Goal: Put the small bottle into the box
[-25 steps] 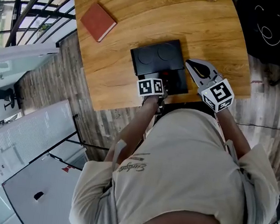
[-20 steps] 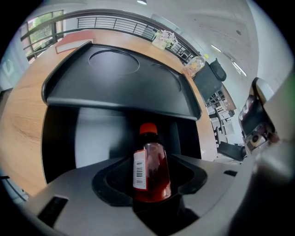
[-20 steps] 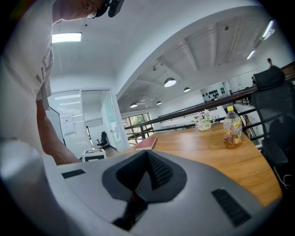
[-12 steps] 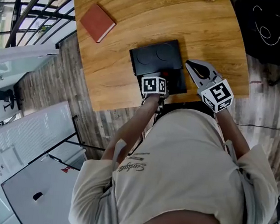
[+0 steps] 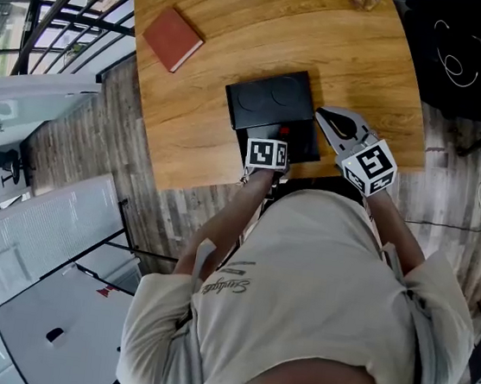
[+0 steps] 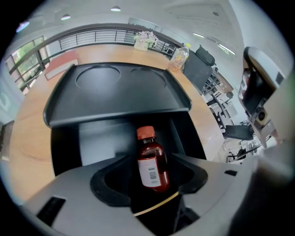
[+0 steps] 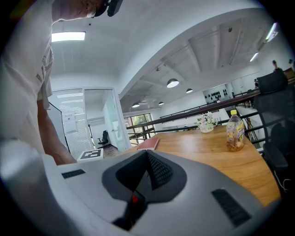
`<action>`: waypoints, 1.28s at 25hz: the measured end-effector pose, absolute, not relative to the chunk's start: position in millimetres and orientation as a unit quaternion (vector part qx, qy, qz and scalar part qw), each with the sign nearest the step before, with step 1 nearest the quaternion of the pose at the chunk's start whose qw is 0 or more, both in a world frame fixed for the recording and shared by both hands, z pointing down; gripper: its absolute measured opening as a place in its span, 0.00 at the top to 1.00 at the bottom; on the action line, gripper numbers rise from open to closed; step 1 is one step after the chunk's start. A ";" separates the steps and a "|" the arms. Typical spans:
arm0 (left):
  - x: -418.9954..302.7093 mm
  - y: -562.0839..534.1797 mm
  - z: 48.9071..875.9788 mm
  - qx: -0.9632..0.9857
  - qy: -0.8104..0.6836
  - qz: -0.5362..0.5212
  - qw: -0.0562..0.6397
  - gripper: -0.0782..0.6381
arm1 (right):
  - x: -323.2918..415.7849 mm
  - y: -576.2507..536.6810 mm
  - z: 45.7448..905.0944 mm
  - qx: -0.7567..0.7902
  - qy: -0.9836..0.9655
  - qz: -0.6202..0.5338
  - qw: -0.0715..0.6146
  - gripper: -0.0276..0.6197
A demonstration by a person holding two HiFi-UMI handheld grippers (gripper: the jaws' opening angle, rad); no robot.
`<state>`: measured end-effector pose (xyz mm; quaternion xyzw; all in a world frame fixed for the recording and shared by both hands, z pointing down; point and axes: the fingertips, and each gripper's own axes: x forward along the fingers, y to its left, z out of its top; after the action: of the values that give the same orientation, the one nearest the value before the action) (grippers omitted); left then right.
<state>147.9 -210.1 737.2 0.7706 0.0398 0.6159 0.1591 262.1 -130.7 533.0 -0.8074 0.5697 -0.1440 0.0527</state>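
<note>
The left claw [image 6: 152,171] is opening, jaws near their widest, with the small bottle [image 6: 148,156] between them and apparently no longer pinched. The bottle sits inside the open black box [image 6: 115,92], below the raised lid, orange cap pointing away from the claw. I cannot tell whether its base already rests on the box floor.

There are 2 risks. If the bottle is not fully down, it could drop and tip over. If a pad still brushes the label, pulling the claw back could drag the bottle over the box's front edge onto the desk [image 5: 244,22].

The right claw [image 7: 147,157], closed and empty, hangs beside the box.
</note>
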 end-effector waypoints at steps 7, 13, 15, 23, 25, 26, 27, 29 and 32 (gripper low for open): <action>152.1 -220.7 713.1 0.807 0.036 0.565 0.171 0.55 | 245.6 -135.8 523.4 -0.808 0.571 -0.136 0.042 0.97; 156.3 -231.2 690.9 0.835 0.029 0.515 0.191 0.56 | 231.0 -139.1 518.5 -0.812 0.567 -0.137 0.035 0.97; 158.0 -240.2 678.4 0.848 0.029 0.495 0.188 0.56 | 226.0 -143.6 513.8 -0.812 0.567 -0.136 0.035 0.97; 168.9 -262.0 625.0 0.886 0.026 0.411 0.215 0.67 | 219.0 -156.0 497.4 -0.810 0.573 -0.126 0.014 0.97; 172.0 -266.7 604.8 0.901 0.023 0.380 0.209 0.73 | 218.8 -158.2 492.2 -0.810 0.573 -0.121 0.010 0.97; 173.3 -270.5 594.0 0.910 0.020 0.360 0.203 0.78 | 218.5 -159.6 489.9 -0.811 0.574 -0.118 0.008 0.97; 174.4 -274.8 582.7 0.921 0.017 0.337 0.195 0.82 | 217.9 -161.1 487.6 -0.811 0.574 -0.115 0.005 0.97; 176.6 -281.0 559.1 0.940 0.020 0.290 0.181 0.84 | 216.8 -163.5 482.6 -0.811 0.574 -0.110 0.000 0.97; 179.4 -284.1 529.3 0.955 0.036 0.245 0.162 0.84 | 216.2 -165.2 474.3 -0.812 0.575 -0.102 -0.007 0.97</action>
<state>179.4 -284.1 529.3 0.9552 0.0363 0.2453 0.1617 216.2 -165.2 474.3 -0.8117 0.5752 -0.1016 -0.0066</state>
